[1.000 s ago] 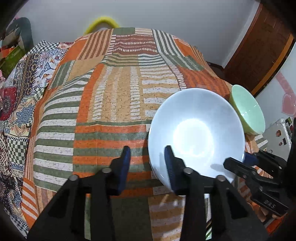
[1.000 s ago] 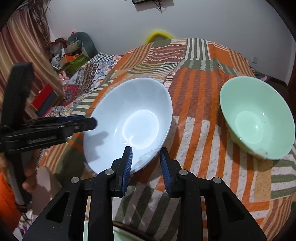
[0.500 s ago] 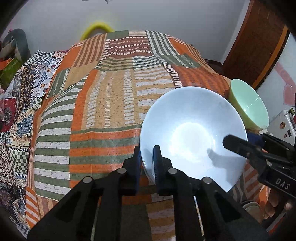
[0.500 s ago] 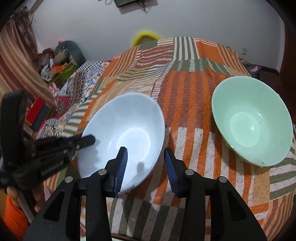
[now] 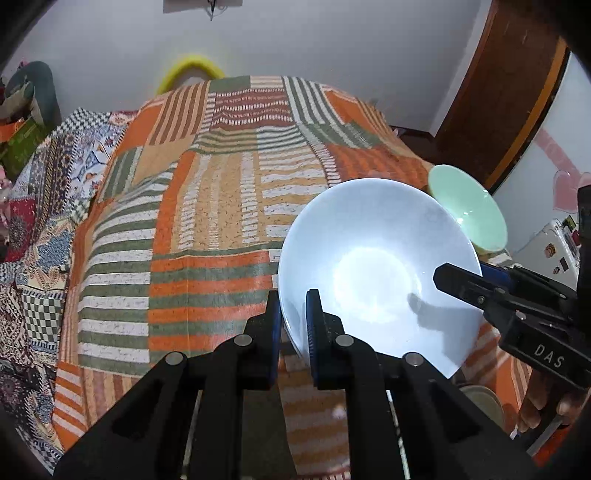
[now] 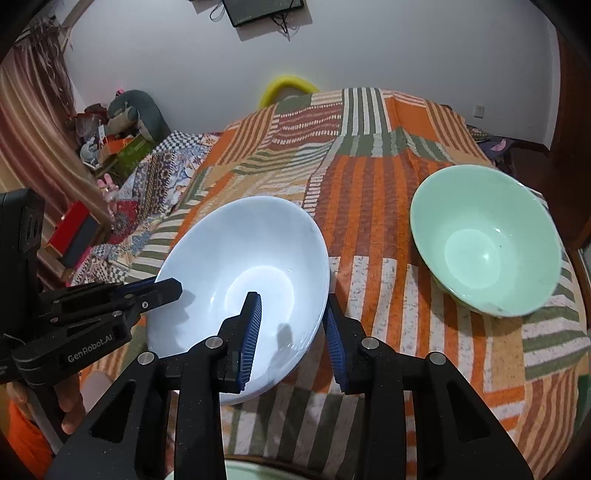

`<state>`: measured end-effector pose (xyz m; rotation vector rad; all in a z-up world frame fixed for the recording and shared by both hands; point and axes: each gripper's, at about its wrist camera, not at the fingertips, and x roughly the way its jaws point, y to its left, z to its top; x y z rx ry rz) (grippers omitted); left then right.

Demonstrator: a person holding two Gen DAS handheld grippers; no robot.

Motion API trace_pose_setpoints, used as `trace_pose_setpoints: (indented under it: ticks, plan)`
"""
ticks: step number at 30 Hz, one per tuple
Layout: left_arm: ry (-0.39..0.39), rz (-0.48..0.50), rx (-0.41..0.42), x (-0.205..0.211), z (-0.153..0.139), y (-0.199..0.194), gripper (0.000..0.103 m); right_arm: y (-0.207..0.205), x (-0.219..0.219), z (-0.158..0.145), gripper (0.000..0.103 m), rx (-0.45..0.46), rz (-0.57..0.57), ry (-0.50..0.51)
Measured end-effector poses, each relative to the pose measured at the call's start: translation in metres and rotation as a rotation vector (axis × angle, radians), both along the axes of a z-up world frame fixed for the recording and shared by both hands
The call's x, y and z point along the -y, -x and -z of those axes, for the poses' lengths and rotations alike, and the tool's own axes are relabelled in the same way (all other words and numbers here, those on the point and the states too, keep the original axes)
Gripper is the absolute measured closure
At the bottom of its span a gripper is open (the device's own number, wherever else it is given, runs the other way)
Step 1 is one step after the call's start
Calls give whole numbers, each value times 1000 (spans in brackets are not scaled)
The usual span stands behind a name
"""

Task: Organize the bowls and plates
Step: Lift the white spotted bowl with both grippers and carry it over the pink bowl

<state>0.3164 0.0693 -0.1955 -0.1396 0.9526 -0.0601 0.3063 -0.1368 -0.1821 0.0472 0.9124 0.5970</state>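
Two bowls: white bowl (image 6: pixel 240 273), green bowl (image 6: pixel 484 240)

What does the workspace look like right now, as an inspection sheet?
Surface: striped cloth covers it.
Job's things: white bowl held at its rim; green bowl standing apart on the cloth.
Clutter: toys and boxes off to the side.
Grippers: left gripper shut on the white bowl's rim; right gripper closing, rim between its jaws.
Cables: cords hanging from a wall screen.
Surroundings: white wall, wooden door.

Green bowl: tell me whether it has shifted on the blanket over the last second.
No. The green bowl still sits on the same orange-striped patch near the right edge of the blanket; only the camera's framing changed.
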Motion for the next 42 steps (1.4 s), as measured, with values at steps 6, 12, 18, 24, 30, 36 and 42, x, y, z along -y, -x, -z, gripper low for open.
trace_pose_setpoints:
  ticks: [6, 12, 18, 24, 30, 36, 42]
  plan:
    - [15, 8, 45, 2, -28, 34, 91, 26, 2, -22, 72, 52, -1, -9]
    - [28, -3, 93, -3, -55, 74, 91, 52, -1, -41, 72, 101, -15, -17]
    - [28, -17, 130, -9, -74, 114, 91, 80, -7, -53, 72, 132, -40, -31]
    - [15, -40, 160, -20, -87, 154, 91, 103, -19, -57, 72, 151, -70, -36]
    - [8, -71, 175, -34, -93, 189, 91, 122, -31, -56, 72, 146, -111, -48]
    - [-2, -108, 167, -48, -89, 217, 91, 139, -44, -51, 72, 142, -151, -61]
    - [6, -144, 137, -64, -73, 234, 91, 151, -61, -38, 72, 114, -187, -64]
